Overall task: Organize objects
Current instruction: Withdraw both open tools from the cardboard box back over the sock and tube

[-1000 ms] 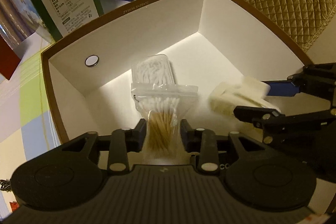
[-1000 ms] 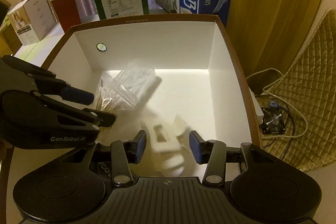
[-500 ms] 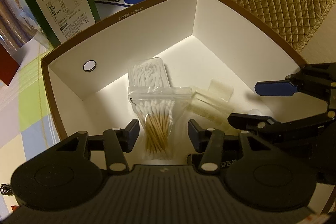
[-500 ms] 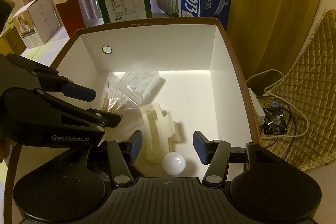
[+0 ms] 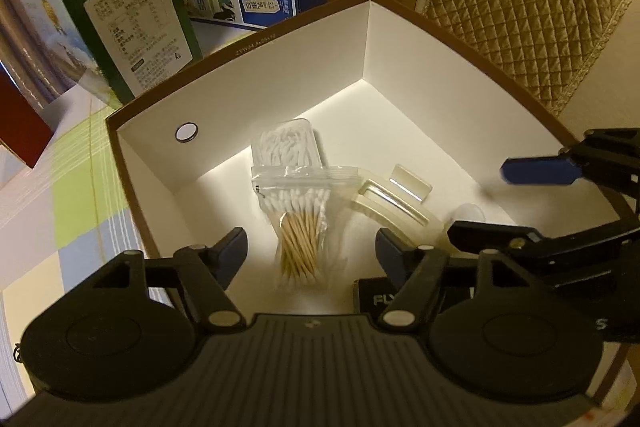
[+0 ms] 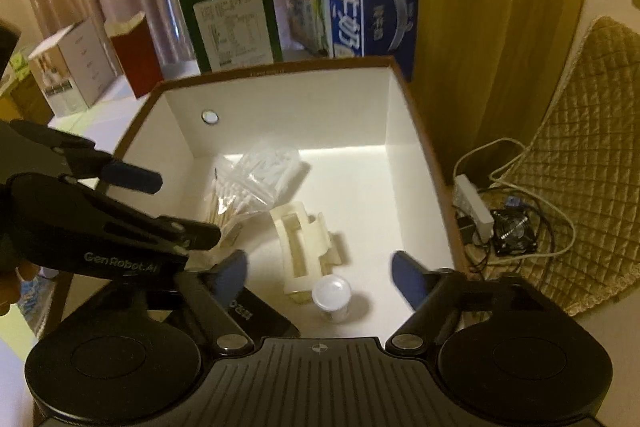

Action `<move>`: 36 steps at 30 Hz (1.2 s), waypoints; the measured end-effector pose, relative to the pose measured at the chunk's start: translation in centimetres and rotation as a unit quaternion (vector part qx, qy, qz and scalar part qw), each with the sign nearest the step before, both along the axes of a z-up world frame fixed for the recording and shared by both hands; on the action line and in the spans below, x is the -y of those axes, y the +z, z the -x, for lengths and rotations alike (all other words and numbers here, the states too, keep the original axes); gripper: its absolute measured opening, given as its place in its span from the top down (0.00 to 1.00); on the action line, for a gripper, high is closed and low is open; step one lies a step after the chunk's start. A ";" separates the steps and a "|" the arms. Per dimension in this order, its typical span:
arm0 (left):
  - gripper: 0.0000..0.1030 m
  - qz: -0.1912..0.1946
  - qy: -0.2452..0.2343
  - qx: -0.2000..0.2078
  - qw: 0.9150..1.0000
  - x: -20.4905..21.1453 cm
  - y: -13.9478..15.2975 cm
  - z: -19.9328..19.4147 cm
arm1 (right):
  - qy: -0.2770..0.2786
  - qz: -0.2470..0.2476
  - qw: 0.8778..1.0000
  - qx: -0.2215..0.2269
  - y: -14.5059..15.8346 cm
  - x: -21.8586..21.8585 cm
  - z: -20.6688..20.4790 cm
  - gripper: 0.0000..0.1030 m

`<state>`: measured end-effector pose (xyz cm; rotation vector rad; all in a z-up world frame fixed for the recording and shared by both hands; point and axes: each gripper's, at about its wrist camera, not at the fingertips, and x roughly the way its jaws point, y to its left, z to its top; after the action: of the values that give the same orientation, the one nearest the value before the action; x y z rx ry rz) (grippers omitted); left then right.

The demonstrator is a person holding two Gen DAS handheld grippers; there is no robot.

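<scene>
Left wrist view: left gripper (image 5: 310,251), fingers just spread, above the swab bag (image 5: 301,217) lying free in the box (image 5: 280,75). Right wrist view: right gripper (image 6: 320,273), fingers likewise parted, above released cream holder (image 6: 306,247) and bottle (image 6: 332,297)

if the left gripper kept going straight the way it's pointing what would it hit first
Most likely the zip bag of cotton swabs, lying on the floor of the box between the open fingers of the left gripper. Depth is hard to judge, so this is approximate.
</scene>
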<state>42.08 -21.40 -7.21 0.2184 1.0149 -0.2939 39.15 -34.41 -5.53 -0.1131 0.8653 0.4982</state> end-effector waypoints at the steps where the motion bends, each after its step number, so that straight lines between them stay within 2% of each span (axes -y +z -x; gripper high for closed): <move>1: 0.33 0.000 0.000 0.002 1.000 -0.1 0.1 0.3 | -0.004 -0.005 1.000 0.001 0.2 0.2 0.3 0.19; 7: 0.18 0.019 0.000 0.023 1.000 -0.6 2.0 2.8 | -0.026 -0.032 0.999 0.018 1.9 1.2 2.8 0.04; 12: 0.12 0.029 0.006 0.042 0.999 -1.5 3.8 4.9 | -0.047 -0.059 0.997 0.026 3.3 2.2 5.0 0.02; 15: 0.05 0.029 0.009 0.055 0.998 -2.1 4.9 6.3 | -0.056 -0.068 0.996 0.028 3.9 2.5 6.5 0.02; 23: 0.01 0.037 0.028 0.080 0.996 -3.8 7.0 10.7 | -0.064 -0.070 0.995 0.033 4.9 2.5 10.3 0.02; 36: 0.01 0.056 0.055 0.062 0.995 -7.2 7.5 17.6 | -0.063 -0.081 0.995 0.020 5.2 1.0 15.3 0.02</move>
<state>24.51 -14.21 0.28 0.0782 0.8809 -0.2337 23.83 -35.44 -0.37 0.0799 0.7854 0.4444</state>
